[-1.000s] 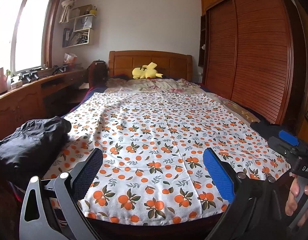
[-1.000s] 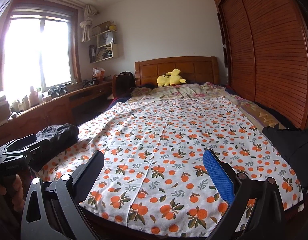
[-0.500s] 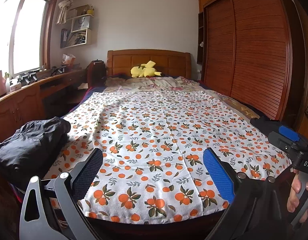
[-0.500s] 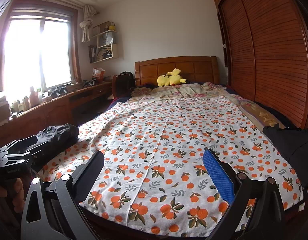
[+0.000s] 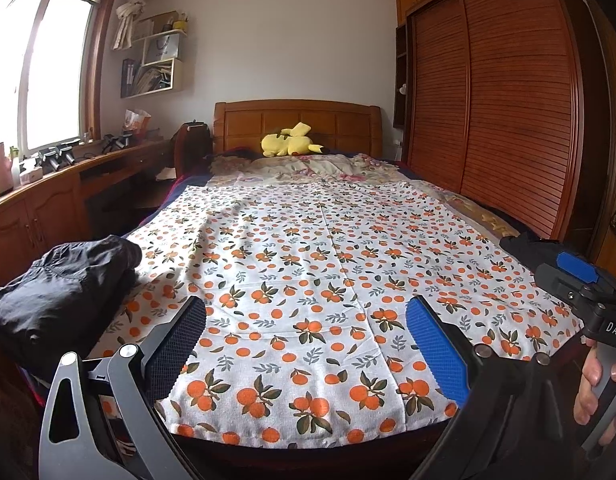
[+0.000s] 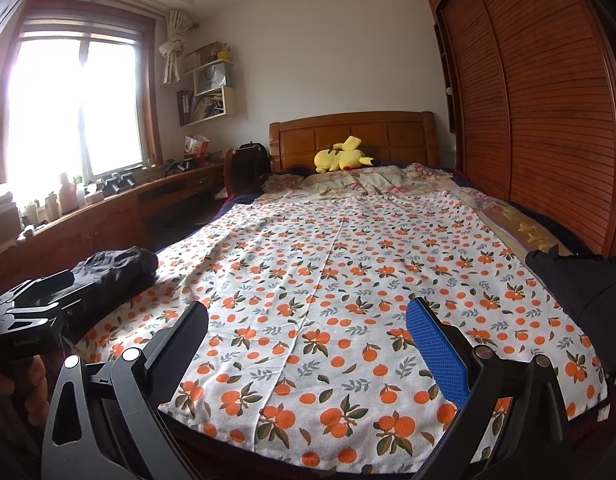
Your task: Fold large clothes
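Note:
A black garment (image 5: 64,280) lies bunched on the near left corner of the bed; it also shows in the right wrist view (image 6: 116,268). Another dark garment (image 6: 579,284) lies at the bed's right edge, and part of it shows in the left wrist view (image 5: 523,244). A white cloth with an orange-fruit print (image 5: 319,272) is spread flat over the bed (image 6: 339,280). My left gripper (image 5: 306,344) is open and empty above the bed's foot. My right gripper (image 6: 308,344) is open and empty there too, to the right of the left one.
A yellow plush toy (image 5: 288,144) lies by the wooden headboard (image 5: 296,124). A wooden wardrobe with slatted doors (image 5: 503,112) runs along the right. A long wooden desk with small items (image 5: 60,192) stands under the window at left.
Both grippers stay open and empty. The left wrist view has tilted up slightly, so the bed sits a little lower in the frame. The right wrist view is almost unchanged.

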Demonstrator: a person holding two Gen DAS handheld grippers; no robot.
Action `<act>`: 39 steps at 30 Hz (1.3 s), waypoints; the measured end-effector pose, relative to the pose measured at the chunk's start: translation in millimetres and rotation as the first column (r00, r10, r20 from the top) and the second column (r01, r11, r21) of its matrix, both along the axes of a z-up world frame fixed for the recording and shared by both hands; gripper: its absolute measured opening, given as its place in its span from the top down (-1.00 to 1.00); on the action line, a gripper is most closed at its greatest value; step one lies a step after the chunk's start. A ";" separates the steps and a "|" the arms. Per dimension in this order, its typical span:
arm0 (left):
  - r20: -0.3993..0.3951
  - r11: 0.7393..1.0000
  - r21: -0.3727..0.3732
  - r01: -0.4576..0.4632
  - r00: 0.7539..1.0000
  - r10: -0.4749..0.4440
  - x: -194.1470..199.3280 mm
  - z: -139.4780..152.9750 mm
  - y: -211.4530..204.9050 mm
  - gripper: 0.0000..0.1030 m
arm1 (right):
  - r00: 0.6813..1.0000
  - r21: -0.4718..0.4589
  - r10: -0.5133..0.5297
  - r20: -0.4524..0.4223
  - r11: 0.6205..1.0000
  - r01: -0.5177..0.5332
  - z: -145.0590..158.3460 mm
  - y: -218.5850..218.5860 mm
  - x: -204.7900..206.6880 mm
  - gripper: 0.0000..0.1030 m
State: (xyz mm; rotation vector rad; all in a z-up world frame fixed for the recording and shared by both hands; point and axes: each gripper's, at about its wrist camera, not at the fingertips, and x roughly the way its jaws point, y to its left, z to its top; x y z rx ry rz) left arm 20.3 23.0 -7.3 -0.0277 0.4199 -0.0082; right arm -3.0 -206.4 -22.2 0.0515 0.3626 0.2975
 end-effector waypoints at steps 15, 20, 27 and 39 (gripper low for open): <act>0.002 1.000 0.001 -0.001 1.000 0.001 0.4 0.4 1.8 -0.95 | 1.000 0.001 0.001 -0.003 1.000 -0.001 -0.4 -0.7 -0.5 -0.86; 0.005 1.000 -0.001 0.003 1.000 -0.003 0.0 0.9 2.7 -0.95 | 1.000 0.003 0.001 -0.003 1.000 -0.001 0.0 -1.0 -0.1 -0.86; 0.008 1.000 -0.003 0.004 1.000 -0.004 -0.8 1.5 2.7 -0.95 | 1.000 0.001 -0.002 -0.001 1.000 0.002 -1.1 -1.9 -0.6 -0.86; 0.023 1.000 0.000 0.009 1.000 -0.009 -4.8 8.4 3.5 -0.95 | 1.000 0.002 -0.003 0.000 1.000 0.003 -0.6 -2.5 -0.3 -0.86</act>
